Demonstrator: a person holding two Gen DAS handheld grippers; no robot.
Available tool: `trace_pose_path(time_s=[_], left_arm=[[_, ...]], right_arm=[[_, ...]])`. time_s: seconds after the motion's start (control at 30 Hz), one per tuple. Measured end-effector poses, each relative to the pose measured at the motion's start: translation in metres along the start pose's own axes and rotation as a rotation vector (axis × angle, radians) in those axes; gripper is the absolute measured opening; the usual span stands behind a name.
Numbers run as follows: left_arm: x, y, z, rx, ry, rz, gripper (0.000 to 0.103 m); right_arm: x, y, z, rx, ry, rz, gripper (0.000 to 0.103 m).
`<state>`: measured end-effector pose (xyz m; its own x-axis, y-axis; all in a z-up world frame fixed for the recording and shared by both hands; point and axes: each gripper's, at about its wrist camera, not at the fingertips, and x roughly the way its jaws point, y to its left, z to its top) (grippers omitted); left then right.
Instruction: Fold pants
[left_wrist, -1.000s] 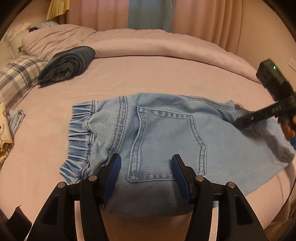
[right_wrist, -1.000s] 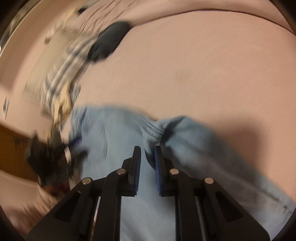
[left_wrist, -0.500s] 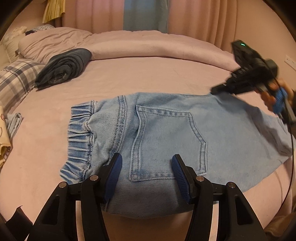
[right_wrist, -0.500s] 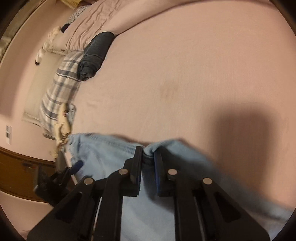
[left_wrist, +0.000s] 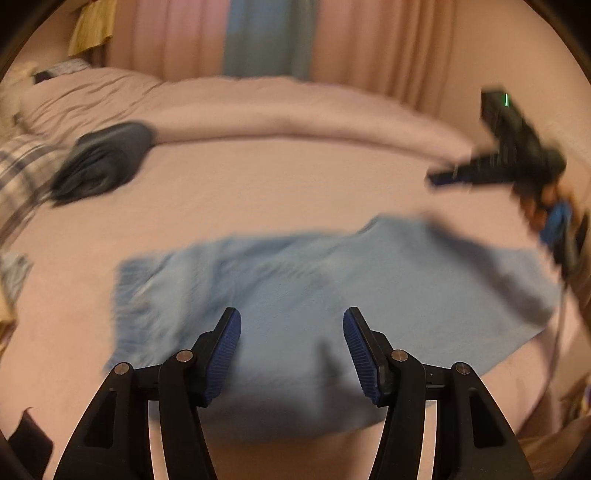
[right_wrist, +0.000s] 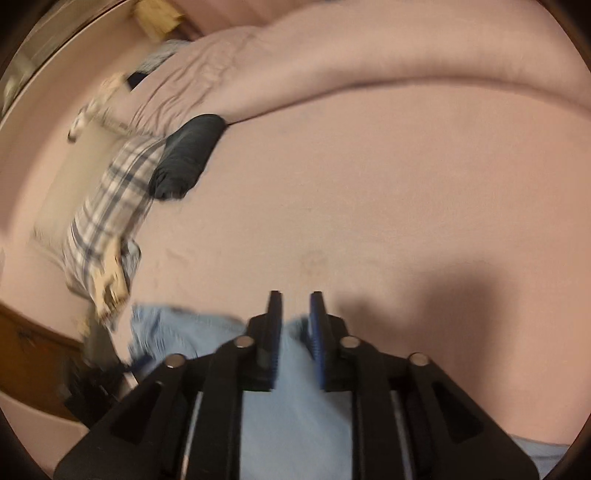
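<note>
Light blue denim pants (left_wrist: 295, 295) lie flat on the pink bed, waistband to the left, blurred by motion. My left gripper (left_wrist: 291, 343) is open above their near edge, touching nothing. My right gripper (left_wrist: 439, 179) hovers in the air above the pants' far right end in the left wrist view. In the right wrist view the right gripper (right_wrist: 295, 317) has its jaws a narrow gap apart with nothing between them; the pants (right_wrist: 291, 417) lie beneath it.
A folded dark garment (left_wrist: 99, 166) lies at the back left of the bed, also in the right wrist view (right_wrist: 188, 155). A plaid pillow (right_wrist: 107, 206) sits left of it. A rolled pink duvet (left_wrist: 258, 110) runs along the back. Curtains hang behind.
My right gripper has let go of the pant leg and lifted up off it. The leg end now lies flat. My left gripper has pulled back a little.
</note>
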<state>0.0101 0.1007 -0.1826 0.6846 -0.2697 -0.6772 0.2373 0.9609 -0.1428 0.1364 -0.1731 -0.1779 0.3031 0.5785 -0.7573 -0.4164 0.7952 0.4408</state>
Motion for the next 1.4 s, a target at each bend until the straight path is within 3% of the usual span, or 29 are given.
trace_pose_path(time_s=[0.17,0.23,0.3,0.33,0.4,0.43,0.47,0.5,0.57,0.7,0.77,0.8,0.83,0.87,0.93,1.0,1.07,1.1,1.17,1.2,1.23,1.3,1.33,1.37,1.4], left_arm=[[0.048,-0.029,0.026,0.046,0.054,-0.068,0.058],[0.080,-0.029,0.030,0.021,0.128,-0.043,0.058],[0.104,-0.018,0.028,-0.007,0.187,0.068,0.057],[0.106,-0.010,0.027,-0.044,0.192,0.047,0.057],[0.099,-0.002,0.028,-0.102,0.173,0.019,0.057],[0.094,0.001,0.029,-0.104,0.178,0.041,0.057],[0.088,0.001,0.028,-0.088,0.177,0.070,0.057],[0.081,0.001,0.028,-0.075,0.170,0.085,0.057],[0.065,0.004,0.024,-0.053,0.146,0.109,0.057],[0.051,0.022,0.009,-0.073,0.133,0.134,0.057],[0.051,0.029,0.001,-0.071,0.120,0.117,0.056],[0.050,0.026,0.000,-0.043,0.112,0.132,0.055],[0.052,0.024,0.000,-0.027,0.118,0.144,0.055],[0.053,0.020,-0.001,-0.004,0.133,0.165,0.055],[0.051,0.015,0.002,0.012,0.160,0.188,0.055],[0.043,0.017,0.001,0.008,0.181,0.202,0.056],[0.031,0.016,-0.001,0.012,0.185,0.240,0.057],[0.027,0.016,-0.002,0.006,0.179,0.225,0.057],[0.019,0.019,-0.010,-0.027,0.176,0.184,0.062],[0.021,0.023,-0.016,-0.042,0.190,0.190,0.064],[0.026,0.028,-0.020,-0.051,0.209,0.211,0.064],[0.029,0.030,-0.025,-0.075,0.219,0.215,0.064],[0.028,0.027,-0.021,-0.075,0.222,0.225,0.064],[0.028,0.024,-0.018,-0.070,0.232,0.239,0.064],[0.028,0.021,-0.013,-0.065,0.237,0.255,0.064]], right_arm=[[0.000,0.008,-0.046,-0.119,0.098,0.037,0.018],[0.020,-0.003,-0.058,-0.135,0.158,-0.009,0.017],[0.046,-0.027,-0.055,-0.094,0.172,-0.128,0.009],[0.052,-0.041,-0.052,-0.043,0.163,-0.148,0.000],[0.051,-0.071,-0.043,0.126,0.094,-0.062,0.000],[0.046,-0.078,-0.039,0.154,0.050,-0.115,0.001],[0.039,-0.081,-0.035,0.146,0.025,-0.213,0.012],[0.031,-0.084,-0.033,0.160,0.007,-0.210,0.012],[0.011,-0.086,-0.036,0.202,-0.039,-0.089,0.013],[-0.017,-0.068,-0.060,0.156,-0.053,-0.023,0.026],[-0.012,-0.066,-0.075,0.136,-0.019,-0.044,0.025],[-0.004,-0.070,-0.084,0.124,0.005,-0.131,0.025],[0.003,-0.071,-0.091,0.122,0.024,-0.216,0.019],[0.006,-0.088,-0.097,0.151,0.024,-0.256,0.000],[-0.010,-0.122,-0.107,0.348,-0.051,-0.150,0.000],[-0.034,-0.134,-0.116,0.417,-0.105,-0.179,0.000],[-0.063,-0.135,-0.127,0.399,-0.140,-0.342,0.008],[-0.077,-0.137,-0.135,0.414,-0.157,-0.356,0.016],[-0.107,-0.138,-0.161,0.453,-0.215,-0.289,0.035],[-0.118,-0.137,-0.173,0.459,-0.233,-0.261,0.036],[-0.126,-0.138,-0.188,0.457,-0.235,-0.270,0.035],[-0.133,-0.145,-0.212,0.462,-0.192,-0.439,0.035],[-0.138,-0.156,-0.225,0.487,-0.186,-0.510,0.025],[-0.149,-0.168,-0.238,0.546,-0.237,-0.457,0.004],[-0.162,-0.179,-0.250,0.647,-0.288,-0.405,0.005]])
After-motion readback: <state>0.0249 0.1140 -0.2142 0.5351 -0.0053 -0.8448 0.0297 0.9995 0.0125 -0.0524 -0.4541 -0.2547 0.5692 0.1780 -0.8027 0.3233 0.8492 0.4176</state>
